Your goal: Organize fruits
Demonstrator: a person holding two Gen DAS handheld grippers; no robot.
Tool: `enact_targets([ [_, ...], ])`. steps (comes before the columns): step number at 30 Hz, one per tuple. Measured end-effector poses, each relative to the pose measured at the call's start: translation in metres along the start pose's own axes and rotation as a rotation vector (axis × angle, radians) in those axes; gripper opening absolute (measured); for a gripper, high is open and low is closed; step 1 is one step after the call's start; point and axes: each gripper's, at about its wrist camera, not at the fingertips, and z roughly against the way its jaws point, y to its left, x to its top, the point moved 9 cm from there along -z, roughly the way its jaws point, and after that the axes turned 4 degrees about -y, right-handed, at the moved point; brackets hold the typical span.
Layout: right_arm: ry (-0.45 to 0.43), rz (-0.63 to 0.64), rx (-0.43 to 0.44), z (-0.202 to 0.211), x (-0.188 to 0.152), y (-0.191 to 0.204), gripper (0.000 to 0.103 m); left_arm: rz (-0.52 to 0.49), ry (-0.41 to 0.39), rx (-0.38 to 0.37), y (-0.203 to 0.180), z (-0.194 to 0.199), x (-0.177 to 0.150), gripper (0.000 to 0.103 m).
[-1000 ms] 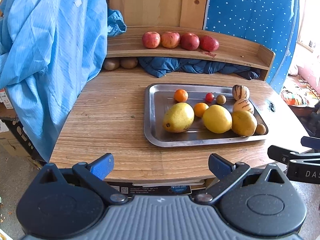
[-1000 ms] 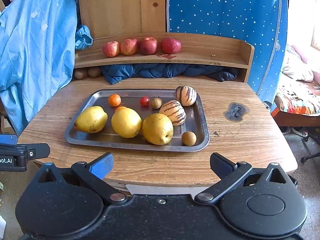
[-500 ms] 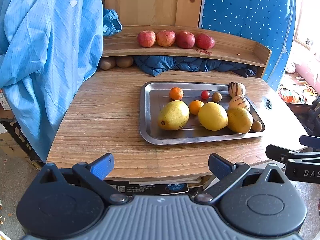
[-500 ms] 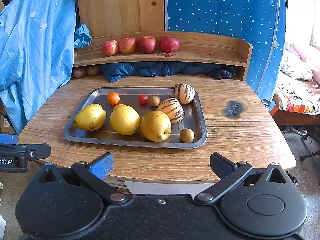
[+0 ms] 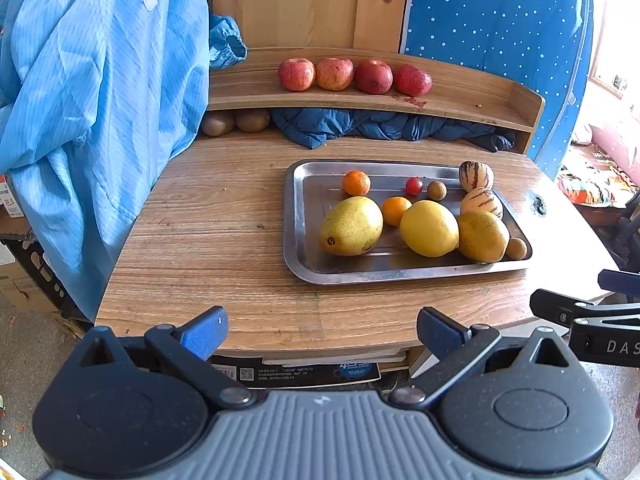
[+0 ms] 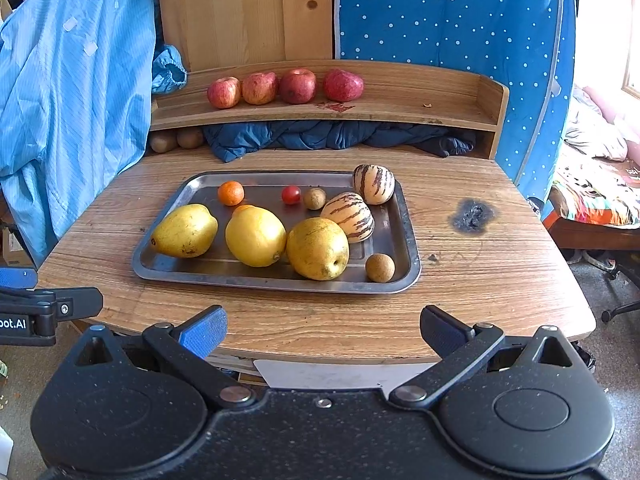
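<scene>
A steel tray (image 5: 304, 268) (image 6: 404, 216) on the wooden table holds three big yellow fruits (image 6: 255, 236), two small oranges (image 6: 231, 193), a cherry tomato (image 6: 291, 195), two striped melons (image 6: 373, 184) and two small brown fruits (image 6: 380, 267). Several red apples (image 5: 334, 74) (image 6: 298, 86) line the raised shelf (image 6: 400, 108); two kiwis (image 5: 236, 122) lie under it. My left gripper (image 5: 322, 330) hangs open before the table's near edge, left of the tray. My right gripper (image 6: 323, 328) is open too, just in front of the tray. Both hold nothing.
A light blue garment (image 5: 92, 100) hangs down over the table's left side. A dark blue cloth (image 6: 320, 136) is stuffed under the shelf. A burn mark (image 6: 474, 216) lies right of the tray. A blue dotted curtain (image 6: 452, 16) stands behind.
Both grippers have pulled back slightly and drifted; in the left wrist view the tray sits a little further left than before. Fruits are unmoved and both grippers stay open.
</scene>
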Motion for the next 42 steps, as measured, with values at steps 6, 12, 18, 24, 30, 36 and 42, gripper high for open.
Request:
enact_targets([
  [6,-0.001,0.001,0.0,-0.0004,-0.0003,0.0005,0.102,0.002,0.0,0.001,-0.0002,0.0003,0.0004,0.102],
  [12,-0.002,0.0,-0.002,-0.0001,-0.0001,0.0011,0.102,0.0,0.0,-0.002,0.0002,0.0005,0.0003,0.102],
  [18,-0.002,-0.001,-0.003,0.0,0.0,0.0018,0.102,0.001,0.002,-0.002,0.0009,0.0002,0.0004,0.102],
  [24,-0.001,-0.001,-0.002,-0.0002,0.0003,0.0028,0.102,0.002,0.004,-0.002,0.0023,-0.0002,0.0007,0.102],
  [30,0.0,-0.002,-0.004,-0.0006,0.0004,0.0027,0.102,0.005,0.005,-0.002,0.005,-0.0011,0.0008,0.102],
  [36,0.0,-0.002,-0.004,-0.0008,-0.0009,0.0036,0.102,0.006,0.005,-0.004,0.0056,-0.0012,0.0012,0.102],
  [42,0.001,-0.001,-0.003,-0.0009,-0.0011,0.004,0.102,0.007,0.005,-0.003,0.0049,-0.0011,0.0019,0.102],
])
